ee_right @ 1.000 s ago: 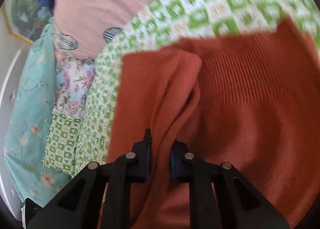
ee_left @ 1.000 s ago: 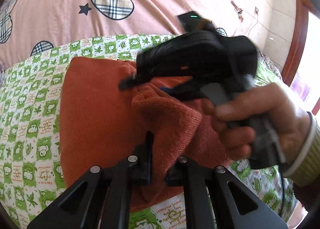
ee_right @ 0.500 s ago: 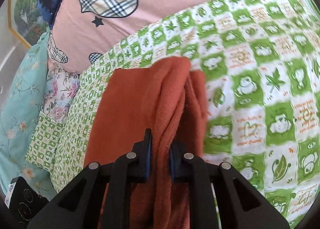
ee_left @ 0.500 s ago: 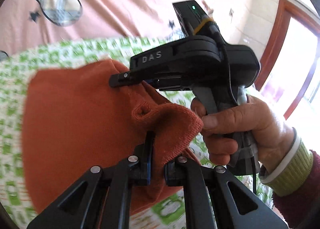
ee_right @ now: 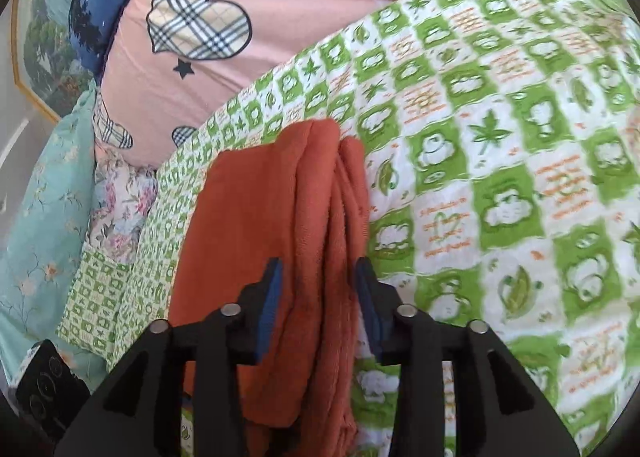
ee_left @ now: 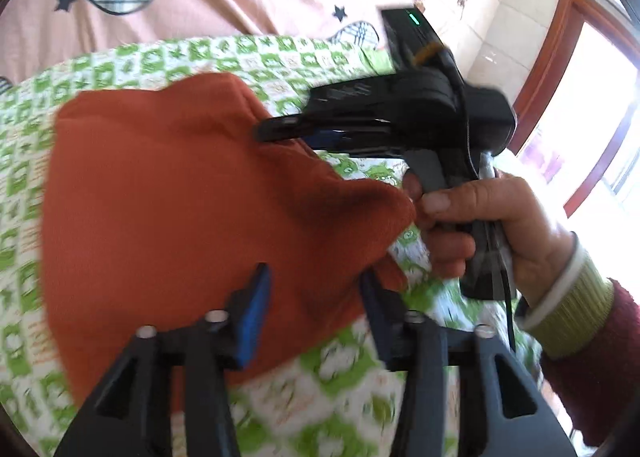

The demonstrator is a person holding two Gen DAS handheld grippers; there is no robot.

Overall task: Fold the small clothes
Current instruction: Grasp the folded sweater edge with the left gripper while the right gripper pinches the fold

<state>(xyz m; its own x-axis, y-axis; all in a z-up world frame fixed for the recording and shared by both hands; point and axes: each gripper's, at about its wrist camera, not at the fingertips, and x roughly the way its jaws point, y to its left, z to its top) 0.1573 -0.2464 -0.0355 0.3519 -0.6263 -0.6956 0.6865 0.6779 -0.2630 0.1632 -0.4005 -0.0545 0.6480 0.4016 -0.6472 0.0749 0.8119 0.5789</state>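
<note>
Orange knitted cloth (ee_left: 180, 197) fills the middle of the left wrist view, lying folded on a green and white checked blanket (ee_left: 328, 373) that covers the bed. At the bottom of that frame the left gripper (ee_left: 314, 289) has its fingers (ee_left: 256, 309) spread wide apart, one over the cloth and the other at the cloth's right edge, gripping nothing. To the right of centre the right gripper (ee_left: 276, 131) reaches in from the right side of the frame, held in the person's right hand (ee_left: 480, 229), with its tip against the upper right edge of the cloth; from this side its fingers cannot be made out clearly. In the right wrist view the same cloth (ee_right: 272, 241) runs as a long folded bundle from the bottom of the frame up to the centre, with several layers showing along its right edge. The right gripper (ee_right: 318, 289) sits at the bottom centre with its blue-padded fingers (ee_right: 270, 297) open, one on each side of the layered edge, and a gap shows between each pad and the cloth. The checked blanket (ee_right: 500, 177) takes up the right half of that frame. A pink quilt (ee_right: 280, 5) with plaid hearts and small stars lies across the top, and a pale blue flowered sheet (ee_right: 40, 209) shows at the left edge. A window with a brown wooden frame (ee_left: 548, 69) stands in the upper right of the left wrist view.
</note>
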